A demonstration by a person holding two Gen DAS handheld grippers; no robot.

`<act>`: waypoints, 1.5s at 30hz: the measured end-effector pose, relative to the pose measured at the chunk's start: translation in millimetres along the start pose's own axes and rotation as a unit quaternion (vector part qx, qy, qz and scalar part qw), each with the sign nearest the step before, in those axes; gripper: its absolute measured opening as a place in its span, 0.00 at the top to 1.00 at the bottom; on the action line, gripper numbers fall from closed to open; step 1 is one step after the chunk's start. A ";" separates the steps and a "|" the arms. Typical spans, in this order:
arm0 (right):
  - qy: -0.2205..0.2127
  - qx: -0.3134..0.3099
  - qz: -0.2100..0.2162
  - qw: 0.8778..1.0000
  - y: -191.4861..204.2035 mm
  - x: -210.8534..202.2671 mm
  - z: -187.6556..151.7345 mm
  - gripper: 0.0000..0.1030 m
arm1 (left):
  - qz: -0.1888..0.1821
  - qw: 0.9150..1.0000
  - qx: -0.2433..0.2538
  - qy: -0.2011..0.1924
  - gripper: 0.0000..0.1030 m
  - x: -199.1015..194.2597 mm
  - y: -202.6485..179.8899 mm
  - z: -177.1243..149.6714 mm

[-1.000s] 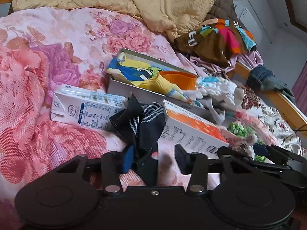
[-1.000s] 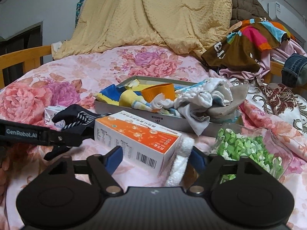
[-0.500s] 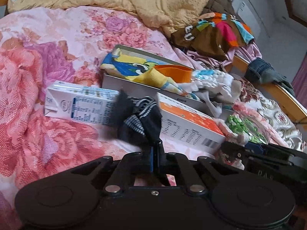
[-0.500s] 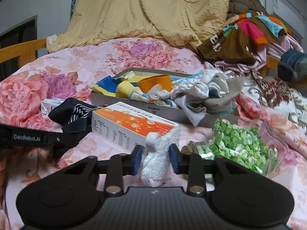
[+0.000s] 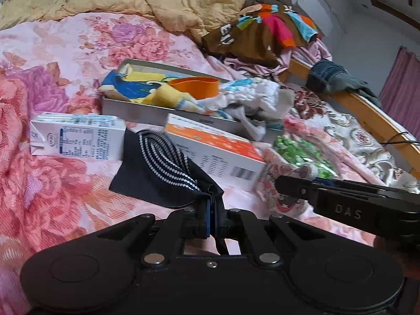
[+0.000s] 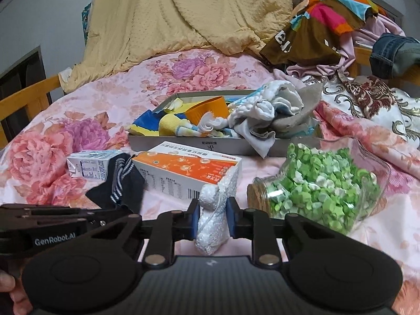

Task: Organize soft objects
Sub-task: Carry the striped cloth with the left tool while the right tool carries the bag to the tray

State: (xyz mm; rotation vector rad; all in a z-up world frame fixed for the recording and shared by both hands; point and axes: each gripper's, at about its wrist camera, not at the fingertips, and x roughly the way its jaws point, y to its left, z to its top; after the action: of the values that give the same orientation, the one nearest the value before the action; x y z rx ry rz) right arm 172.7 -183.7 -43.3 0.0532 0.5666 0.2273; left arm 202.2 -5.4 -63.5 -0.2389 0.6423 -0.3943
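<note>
A: On the flowered bed point(image 6: 110, 99), why does each claw pinch only an edge?

B: Soft things hang freely that way, I'd judge. The left claw point(image 5: 211, 216) is clamped together on the hem of the dark striped sock point(image 5: 162, 168), which lies between the milk carton point(image 5: 76, 137) and the orange box point(image 5: 215, 152).

A: And the other?

B: The right claw point(image 6: 211, 220) squeezes the white fuzzy sock point(image 6: 212, 218), which is touching the orange box. The grey tray point(image 6: 183, 145) of cloths, just behind, looks like the destination.

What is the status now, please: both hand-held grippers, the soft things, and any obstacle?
Left hand-held gripper shut on dark striped sock. Right hand-held gripper shut on white fuzzy sock. Grey tray ahead, already piled. Orange box lies between.
</note>
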 end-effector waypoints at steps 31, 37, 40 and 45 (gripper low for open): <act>-0.065 -0.032 0.079 0.994 17.0 -67.1 -5.4 0.86 | 0.025 0.997 0.053 -0.044 0.99 -101.7 -50.7 6.0; -0.086 -0.043 0.092 0.991 17.7 -60.2 7.4 0.86 | 0.037 0.997 0.047 -0.044 0.99 -100.4 -42.9 35.4; -0.106 -0.053 0.103 0.988 15.2 -56.6 20.9 0.86 | 0.037 0.997 0.055 -0.050 0.99 -96.2 -40.7 56.4; -0.125 -0.054 0.114 0.984 4.5 -34.3 50.0 0.86 | 0.022 0.996 0.050 -0.072 0.99 -84.2 -36.5 102.0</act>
State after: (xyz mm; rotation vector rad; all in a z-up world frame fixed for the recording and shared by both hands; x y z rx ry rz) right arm 170.6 -186.6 17.4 0.0408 0.2953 0.4672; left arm 194.0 7.4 72.8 -0.1566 0.4844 -0.3628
